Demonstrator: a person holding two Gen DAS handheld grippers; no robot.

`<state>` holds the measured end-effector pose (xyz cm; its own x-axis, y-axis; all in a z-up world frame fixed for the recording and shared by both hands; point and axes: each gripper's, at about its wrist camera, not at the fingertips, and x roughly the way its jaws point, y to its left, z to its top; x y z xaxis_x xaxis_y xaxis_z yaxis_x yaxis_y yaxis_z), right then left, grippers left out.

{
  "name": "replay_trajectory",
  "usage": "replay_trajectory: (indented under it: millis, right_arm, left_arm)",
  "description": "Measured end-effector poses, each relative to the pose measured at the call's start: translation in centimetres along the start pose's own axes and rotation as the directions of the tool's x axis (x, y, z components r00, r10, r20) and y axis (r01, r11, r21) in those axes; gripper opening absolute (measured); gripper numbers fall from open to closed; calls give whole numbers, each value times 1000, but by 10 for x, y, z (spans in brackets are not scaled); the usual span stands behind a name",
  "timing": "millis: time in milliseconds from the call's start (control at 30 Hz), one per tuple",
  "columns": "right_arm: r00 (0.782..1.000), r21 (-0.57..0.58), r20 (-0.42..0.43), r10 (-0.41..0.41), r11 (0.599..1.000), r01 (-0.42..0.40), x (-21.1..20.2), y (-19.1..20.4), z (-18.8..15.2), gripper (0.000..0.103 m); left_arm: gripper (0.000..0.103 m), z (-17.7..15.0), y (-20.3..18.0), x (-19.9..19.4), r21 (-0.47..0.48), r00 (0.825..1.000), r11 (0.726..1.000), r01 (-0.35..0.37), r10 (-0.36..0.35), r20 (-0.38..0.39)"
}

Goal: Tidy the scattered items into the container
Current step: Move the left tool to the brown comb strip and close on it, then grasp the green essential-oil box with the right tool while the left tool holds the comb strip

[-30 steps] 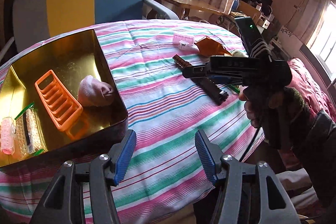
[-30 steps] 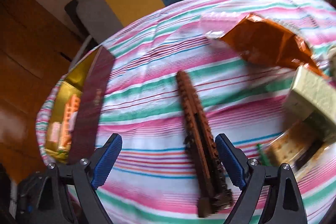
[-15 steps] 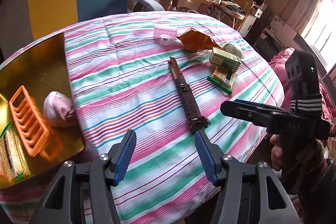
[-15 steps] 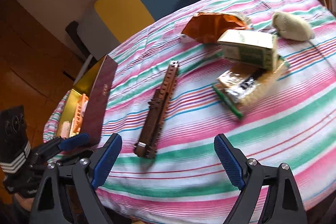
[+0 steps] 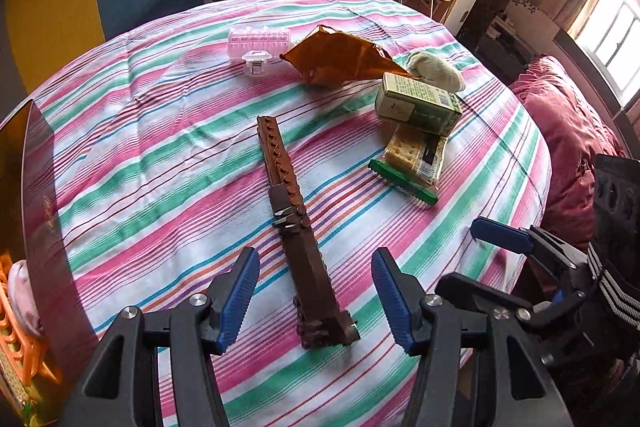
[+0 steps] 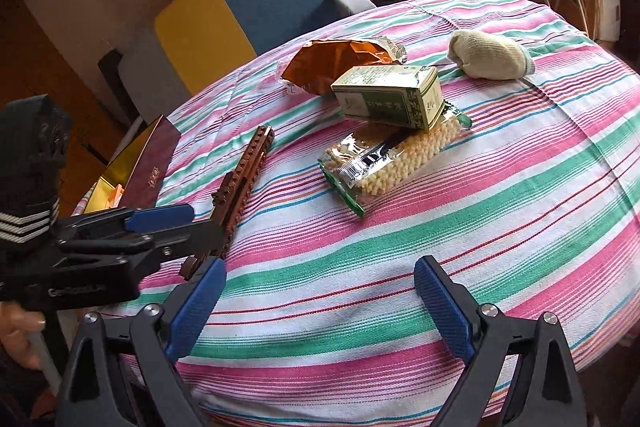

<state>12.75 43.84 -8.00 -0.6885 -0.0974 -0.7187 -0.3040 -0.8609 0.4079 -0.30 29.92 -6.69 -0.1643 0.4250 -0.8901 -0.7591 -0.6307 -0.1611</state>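
While both tools hang empty over the near edge of the pink, green and white striped tablecloth, the left gripper has its blue-padded fingers spread wide to either side of the near end of the long brown studded building-block bar, at the lower centre of the left view. The right gripper stands just as wide at the bottom of its own view, with nothing between its pads.

That bar looks stiff, light and brittle at its joints; a pinch across its narrow width near the thick middle clasp would probably carry it level, while a hold on one end might let it sag or snap apart.

Further in, at the centre of the right view, lies the clear green-edged packet of crackers: slippery film and crushable contents, best taken by a sealed end. Its dark printing is too small to read. Resting partly on it is the pale green rectangular tin, rigid and smooth, with unreadable print. Behind are the crinkled orange foil bag, the soft balled cream sock and, in the left view, the small clear pink plastic case.

At the far left edge stands the gold-lined maroon box, already holding an orange plastic rack. A small gold mark on its side is illegible.
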Motion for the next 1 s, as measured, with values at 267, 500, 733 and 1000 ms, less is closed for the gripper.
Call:
replay_trajectory:
  millis: [267,500,733,1000]
  right_arm:
    - [999,-20,38,9,1000,-8,1,4,-3,103]
    - [997,6,80,-19,1000,18,-4,-9,41,102]
    - [994,-40,80,-71,996,75,18,-18,110,102]
    - [992,-123,-93,83,988,-95,48,10,108,97]
  left_arm:
    - [47,-7,5,12,11,998,998,-63,63,15]
    - [29,-28,21,-2,-29,998,998,-47,48,37]
    - [29,-50,28,-16,-70,999,997,-16,19,39]
    - [29,-72,32,-27,-88,999,996,-5,9,47]
